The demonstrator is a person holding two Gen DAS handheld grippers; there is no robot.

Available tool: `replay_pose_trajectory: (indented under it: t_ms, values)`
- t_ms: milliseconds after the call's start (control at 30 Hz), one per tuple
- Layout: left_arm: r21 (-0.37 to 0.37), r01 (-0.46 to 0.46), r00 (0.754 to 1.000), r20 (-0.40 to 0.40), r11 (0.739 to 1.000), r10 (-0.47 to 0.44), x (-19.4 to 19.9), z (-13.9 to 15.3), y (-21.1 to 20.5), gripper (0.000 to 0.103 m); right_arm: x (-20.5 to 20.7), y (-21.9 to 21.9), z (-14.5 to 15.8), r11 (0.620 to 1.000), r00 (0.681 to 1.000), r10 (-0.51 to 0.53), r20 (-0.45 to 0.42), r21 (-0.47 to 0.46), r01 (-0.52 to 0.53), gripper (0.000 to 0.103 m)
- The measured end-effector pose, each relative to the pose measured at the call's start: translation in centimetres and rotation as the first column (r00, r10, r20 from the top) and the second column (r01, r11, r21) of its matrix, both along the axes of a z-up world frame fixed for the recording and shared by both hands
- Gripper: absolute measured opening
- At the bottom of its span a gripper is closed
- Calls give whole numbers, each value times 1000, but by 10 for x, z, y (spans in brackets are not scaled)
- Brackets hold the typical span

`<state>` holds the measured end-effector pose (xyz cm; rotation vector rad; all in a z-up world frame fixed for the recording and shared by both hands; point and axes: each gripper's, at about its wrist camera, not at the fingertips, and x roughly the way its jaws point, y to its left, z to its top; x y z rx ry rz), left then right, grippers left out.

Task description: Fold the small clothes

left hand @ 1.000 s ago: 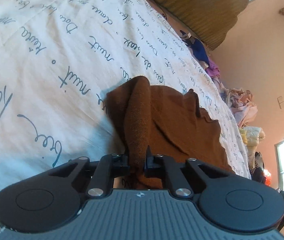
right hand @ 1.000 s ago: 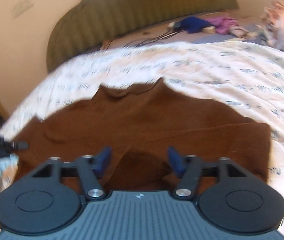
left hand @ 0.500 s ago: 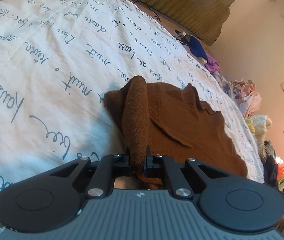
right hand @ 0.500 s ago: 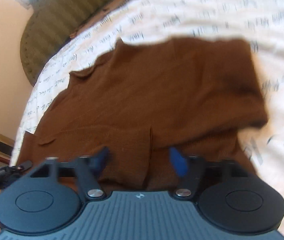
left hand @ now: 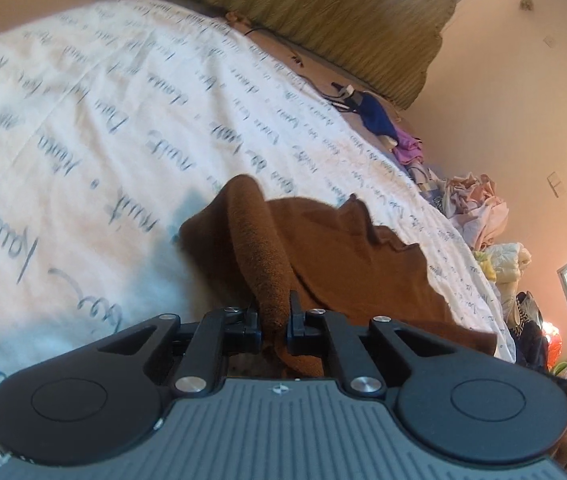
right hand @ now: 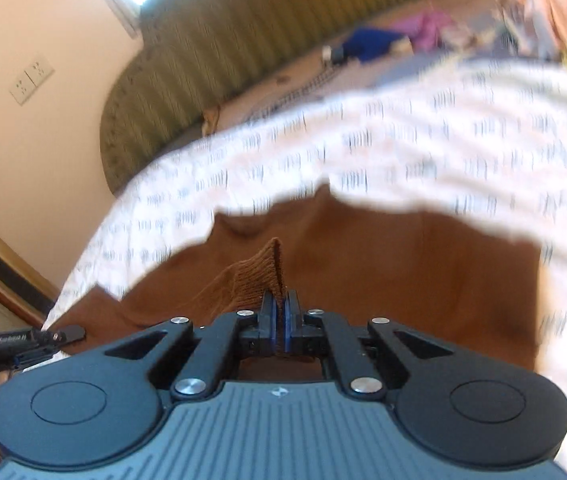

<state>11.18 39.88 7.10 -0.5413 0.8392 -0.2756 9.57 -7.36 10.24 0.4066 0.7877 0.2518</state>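
Both grippers are clamped on the brown garment [left hand: 347,264]: the left gripper [left hand: 274,314] pinches a rolled fold, the right gripper [right hand: 279,308] a raised edge. Garment lies spread on the white script-printed bedspread [left hand: 103,152], green headboard [left hand: 323,12] beyond.

Bedspread [right hand: 423,136] print motion-blurred in right wrist view, unreadable. Brown garment [right hand: 403,272] near edge hidden under the right gripper [right hand: 279,316] body. Clothes pile [left hand: 479,216] too small to identify.

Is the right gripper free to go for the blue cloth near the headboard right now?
Probably not: the right gripper is shut on the brown garment, and the blue cloth lies far across the bed.
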Motion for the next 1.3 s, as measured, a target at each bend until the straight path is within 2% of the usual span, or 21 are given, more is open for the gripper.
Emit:
replay_pose_trajectory:
  t_ms: [100, 200, 267, 367, 433, 500, 567, 600, 633, 700, 733, 800, 833, 933, 1000, 1067, 1100, 1133, 1167, 1300]
  values:
    - [41, 22, 999, 31, 999, -23, 5, 21, -18, 9, 12, -19, 20, 999, 999, -25, 20, -39, 26, 3]
    - [116, 44, 998, 48, 992, -50, 11, 31, -42, 10, 19, -44, 20, 996, 999, -49, 1, -74, 49, 3]
    - [183, 72, 997, 26, 981, -78, 16, 26, -60, 12, 21, -56, 5, 993, 997, -56, -46, -102, 51, 3]
    - [299, 112, 994, -50, 948, -102, 22, -3, -82, 13, 22, -72, -33, 987, 988, -96, -118, -136, 80, 3]
    - [350, 143, 988, -100, 926, -115, 22, -24, -88, 25, 24, -75, -60, 973, 977, -135, -163, -209, 99, 3]
    - [360, 134, 989, -107, 923, -102, 16, -34, -80, 25, 22, -77, -80, 972, 974, -127, -188, -218, 84, 3]
    - [318, 101, 993, -88, 943, -77, 10, -29, -63, 24, 17, -82, -80, 978, 977, -126, -173, -186, 93, 3]
    - [288, 82, 995, -78, 954, -62, 8, -24, -53, 28, 14, -83, -77, 980, 980, -121, -161, -177, 91, 3]
    - [284, 45, 998, -64, 958, -28, 5, -14, -43, 48, 13, -83, -71, 980, 983, -114, -145, -179, 87, 3]
    - [277, -32, 999, 1, 960, 33, 3, 4, -25, 79, 13, -82, -64, 981, 987, -95, -132, -183, 70, 5]
    - [233, -44, 999, 6, 972, 43, 6, 10, -16, 82, 14, -80, -64, 982, 987, -78, -143, -179, 52, 5]
    - [124, -40, 998, -44, 992, 46, 17, 10, -5, 79, 15, -78, -68, 981, 983, -82, -163, -189, 51, 7]
    - [99, -41, 997, -67, 994, 47, 23, 7, -4, 79, 16, -77, -71, 981, 982, -79, -171, -187, 46, 7]
    - [114, -15, 987, -160, 993, 33, 43, -18, -14, 74, 15, -78, -81, 986, 978, -91, -190, -153, 62, 7]
    - [126, -23, 982, -184, 992, 46, 54, -39, -17, 68, 14, -77, -85, 986, 979, -93, -179, -151, 66, 7]
    - [123, -43, 984, -168, 992, 64, 64, -47, -16, 36, 12, -76, -84, 985, 983, -83, -165, -161, 56, 7]
    - [105, -35, 984, -173, 994, 53, 69, -48, -13, 5, 11, -76, -82, 986, 984, -83, -155, -159, 58, 4]
    - [72, -29, 983, -180, 997, 41, 74, -49, -9, 7, 10, -77, -78, 986, 986, -85, -146, -153, 63, 3]
    - [70, -22, 984, -175, 997, 34, 77, -45, -7, 7, 8, -79, -74, 987, 988, -85, -132, -144, 66, 3]
    - [172, 80, 993, -103, 982, -63, 85, -19, -18, 7, 0, -81, -54, 989, 996, -66, -66, -135, 57, 3]
